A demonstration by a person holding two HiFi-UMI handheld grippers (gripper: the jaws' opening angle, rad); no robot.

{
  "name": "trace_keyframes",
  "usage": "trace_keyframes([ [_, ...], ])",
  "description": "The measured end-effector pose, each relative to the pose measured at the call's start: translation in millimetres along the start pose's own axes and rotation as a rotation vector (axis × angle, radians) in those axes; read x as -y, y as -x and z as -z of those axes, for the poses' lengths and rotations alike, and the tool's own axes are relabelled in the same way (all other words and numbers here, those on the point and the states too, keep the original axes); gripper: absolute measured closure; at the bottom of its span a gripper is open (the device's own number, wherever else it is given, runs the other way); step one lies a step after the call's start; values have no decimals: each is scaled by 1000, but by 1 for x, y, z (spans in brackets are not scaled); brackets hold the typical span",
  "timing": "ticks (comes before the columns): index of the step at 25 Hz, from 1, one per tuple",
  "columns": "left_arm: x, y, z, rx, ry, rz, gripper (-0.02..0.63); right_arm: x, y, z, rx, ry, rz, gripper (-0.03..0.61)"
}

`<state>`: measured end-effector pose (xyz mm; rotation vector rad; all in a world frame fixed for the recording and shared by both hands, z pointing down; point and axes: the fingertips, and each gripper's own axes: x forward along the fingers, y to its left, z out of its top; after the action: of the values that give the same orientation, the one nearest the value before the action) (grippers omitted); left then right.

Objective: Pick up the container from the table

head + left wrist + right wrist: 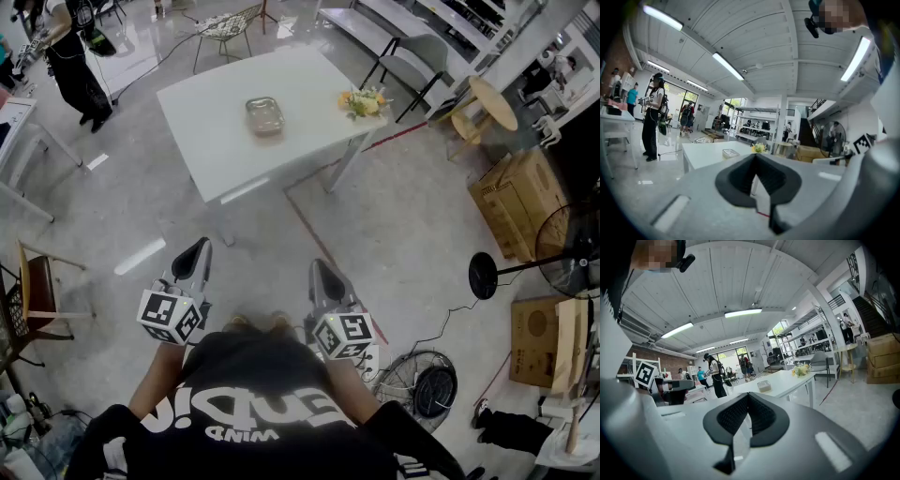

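Observation:
A clear rectangular container lies near the middle of a white table some way ahead of me. It also shows small as the container in the left gripper view and the container in the right gripper view. My left gripper and right gripper are held close to my body, far short of the table. Both point nearly level at the table. The jaws of each meet at the tip with nothing between them: left gripper, right gripper.
A small bunch of yellow flowers stands at the table's right end. A person stands beyond the table's left corner. Chairs, a round wooden table, cardboard boxes and floor fans lie to the right. A brown chair stands at my left.

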<state>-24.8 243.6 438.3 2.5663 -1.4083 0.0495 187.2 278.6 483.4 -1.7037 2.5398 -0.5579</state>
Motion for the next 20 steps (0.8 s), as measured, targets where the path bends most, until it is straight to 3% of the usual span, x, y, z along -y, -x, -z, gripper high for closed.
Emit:
trace_keyframes([
  [7,-17,1,2,5,9,5,612,-14,-11,3,43,-58,-16,578],
  [20,-63,-1,0,31,-4,39,612,-36,-37,24,61,-72,25,578],
])
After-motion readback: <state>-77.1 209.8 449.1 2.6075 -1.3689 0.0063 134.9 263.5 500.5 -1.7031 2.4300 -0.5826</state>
